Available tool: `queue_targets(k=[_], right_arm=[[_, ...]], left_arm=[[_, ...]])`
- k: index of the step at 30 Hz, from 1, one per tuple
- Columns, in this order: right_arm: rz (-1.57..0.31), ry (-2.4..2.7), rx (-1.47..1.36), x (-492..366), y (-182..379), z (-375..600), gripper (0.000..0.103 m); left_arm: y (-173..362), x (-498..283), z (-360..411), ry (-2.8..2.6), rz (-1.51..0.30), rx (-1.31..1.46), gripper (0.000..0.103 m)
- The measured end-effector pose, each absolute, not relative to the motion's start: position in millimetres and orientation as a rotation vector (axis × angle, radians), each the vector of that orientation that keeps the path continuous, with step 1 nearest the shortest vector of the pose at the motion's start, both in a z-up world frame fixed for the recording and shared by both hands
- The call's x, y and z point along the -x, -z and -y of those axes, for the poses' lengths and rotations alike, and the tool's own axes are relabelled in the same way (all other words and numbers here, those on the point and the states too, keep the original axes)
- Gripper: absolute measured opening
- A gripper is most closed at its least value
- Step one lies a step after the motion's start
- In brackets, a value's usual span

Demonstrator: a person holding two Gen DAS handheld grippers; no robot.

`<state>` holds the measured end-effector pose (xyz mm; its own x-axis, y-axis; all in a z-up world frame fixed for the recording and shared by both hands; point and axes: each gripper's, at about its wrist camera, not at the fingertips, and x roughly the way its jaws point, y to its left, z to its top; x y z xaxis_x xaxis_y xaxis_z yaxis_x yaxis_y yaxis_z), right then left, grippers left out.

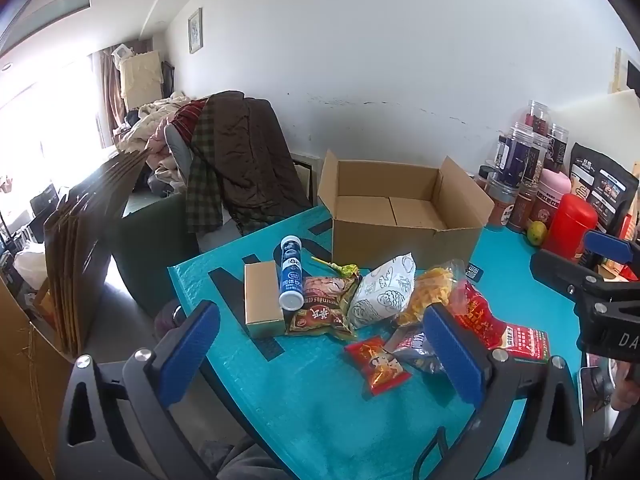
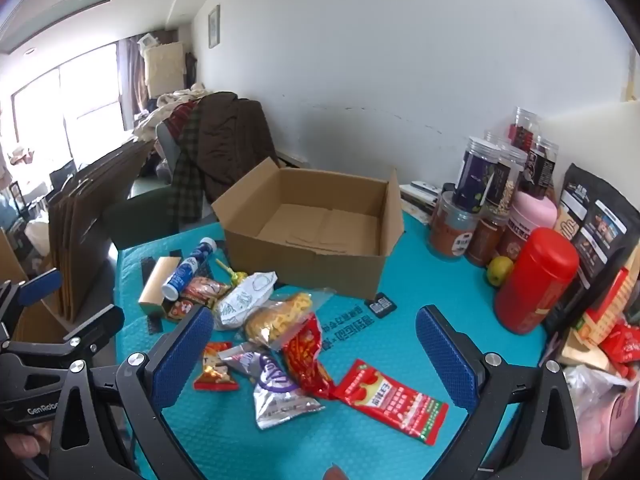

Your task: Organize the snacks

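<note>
nothing had gone into the cardboard box (image 2: 316, 220) yet; its flaps stood open and its floor was bare in both views. all the snacks lay loose on the teal bench (image 2: 420, 280), in a scatter just in front of the box. from the left side i saw a gold carton (image 1: 264, 300), with a blue tube (image 1: 291, 276) leaning against it, then a brown peanut bag (image 1: 324, 308), a lollipop (image 1: 344, 270) and a white pouch (image 1: 384, 290). nearer to me were a clear bag of yellow crisps (image 2: 280, 316), a red packet (image 2: 390, 400), a silver and purple sachet (image 2: 276, 388) and a small red and yellow pack (image 2: 214, 368).

my left gripper (image 1: 332, 352) hung over the near end of the scatter, its fingers spread wide and gripping nothing. my right gripper (image 2: 316, 356) was the same: fingers fully apart, empty, angled down at the packets. the jars and red canister (image 2: 536, 280) along the wall seemed no part of the job, though i could not be sure.

i judged the work at its very start, with every item left to pick up and place in the box.
</note>
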<state>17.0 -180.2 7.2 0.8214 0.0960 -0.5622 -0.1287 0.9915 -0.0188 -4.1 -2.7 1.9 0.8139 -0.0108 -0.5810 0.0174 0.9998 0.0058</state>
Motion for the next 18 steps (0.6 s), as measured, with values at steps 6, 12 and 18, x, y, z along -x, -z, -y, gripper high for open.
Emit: queue_targets(k=[6,12,18], right_arm=[[-0.594,-0.119,0.060,-15.9,-7.5,180.4,0.103],[-0.588,-0.120,0.065,-15.6,-8.3,175.6,0.103],[-0.588,-0.124,0.058,-15.4,-7.9,178.5,0.103]], left_arm=[[-4.7,3.6,-1.6,0.019,-0.618,-0.001,0.103],[-9.4,4.4,-0.9,0.021,-0.612,-0.002,0.103],[-11.6,4.8,0.2,0.031,-0.615,0.000,0.103]])
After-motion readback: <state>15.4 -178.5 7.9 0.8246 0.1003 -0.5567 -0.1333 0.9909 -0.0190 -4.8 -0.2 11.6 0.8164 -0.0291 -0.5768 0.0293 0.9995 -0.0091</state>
